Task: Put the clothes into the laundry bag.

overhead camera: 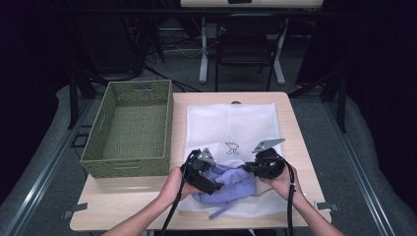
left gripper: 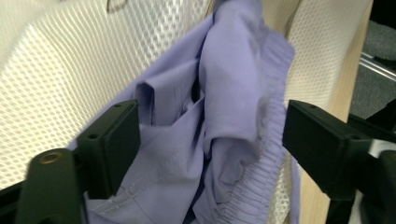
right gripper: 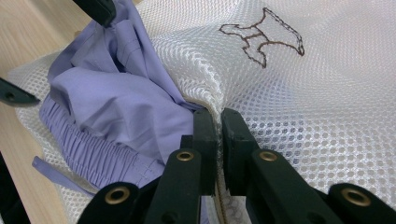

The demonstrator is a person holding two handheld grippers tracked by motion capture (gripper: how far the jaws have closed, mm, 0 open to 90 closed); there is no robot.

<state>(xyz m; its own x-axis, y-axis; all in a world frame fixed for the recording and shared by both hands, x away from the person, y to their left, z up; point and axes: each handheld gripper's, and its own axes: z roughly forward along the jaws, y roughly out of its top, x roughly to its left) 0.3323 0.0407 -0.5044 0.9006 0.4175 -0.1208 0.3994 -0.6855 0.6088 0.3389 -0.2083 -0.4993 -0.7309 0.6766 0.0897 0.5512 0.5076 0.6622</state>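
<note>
Right gripper: jaws pinched together on the rim of the white mesh laundry bag — the mesh edge runs up between the two pads and folds over just above the tips. The bag's brown stitched emblem sits well beyond the jaws, up and to the right of them.

Left gripper: jaws stand wide apart, not pressing on anything. The lavender garment lies bunched in the gap between them — fabric brushes the inner face of the left-hand jaw, while the gathered elastic waistband hangs just short of the right-hand jaw. Cannot tell whether the cloth actually rests on either pad.

In the right gripper view the garment is immediately left of the closed jaws, touching the pinched mesh edge, with its waistband lower left and a thin drawstring trailing out toward the wooden table. Part of it lies on the mesh; whether any of it is already inside the opening I can't tell.

High view: both grippers sit close together at the near edge of the bag, the garment between and just below them. Green woven basket stands well off to the left gripper's outer side, beside the bag, nothing visible inside.
</note>
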